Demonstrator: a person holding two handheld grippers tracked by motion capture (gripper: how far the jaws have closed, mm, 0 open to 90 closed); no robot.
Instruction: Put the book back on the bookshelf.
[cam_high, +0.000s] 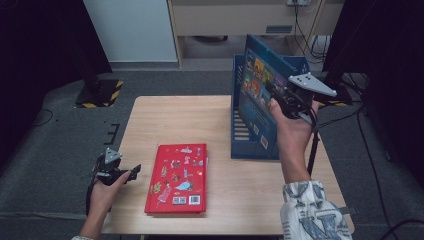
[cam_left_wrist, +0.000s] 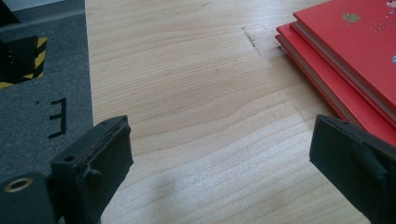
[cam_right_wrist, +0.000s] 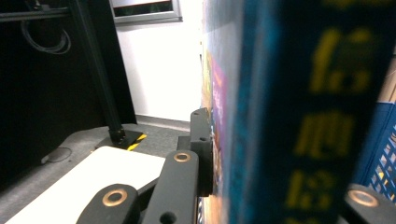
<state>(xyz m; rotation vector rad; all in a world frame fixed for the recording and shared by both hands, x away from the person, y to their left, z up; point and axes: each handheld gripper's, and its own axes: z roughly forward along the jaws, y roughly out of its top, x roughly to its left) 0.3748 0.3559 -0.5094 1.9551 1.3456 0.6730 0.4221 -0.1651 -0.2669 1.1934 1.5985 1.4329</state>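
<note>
Forearms came in from the near edge of the bench (cam_high: 220, 107), one at each side. Nearest, at the left corner, the left tongs (cam_high: 121, 173) rested low by the bench edge with their jaws spread wide and nothing between them; in the left gripper view the left tongs (cam_left_wrist: 219, 163) had only bare wood grain between the two black jaws. Just to their right lay a stack of red books (cam_high: 177, 177), flat on the bench, close to the near edge; the same red books (cam_left_wrist: 345, 60) ran past the right jaw in the left gripper view, beside it but not touching.

Farther back and to the right, the person's right hand (cam_high: 292, 132), with a patterned sleeve (cam_high: 312, 212) behind it, held the right tongs (cam_high: 280, 97) raised above the bench. These tongs were pinching a blue book (cam_high: 257, 95), which stood upright on its lower edge with its picture cover turned toward the left. In the right gripper view the blue book (cam_right_wrist: 280, 116) rose edge-on between the two jaws, its spine bearing yellow characters, with the left jaw pressed flat against the cover. The book sat in the front of a blue rack (cam_high: 295, 65) at the right rear of the bench, whose slotted wall stood just behind it. Beyond the bench lay grey carpet (cam_high: 150, 82).
</note>
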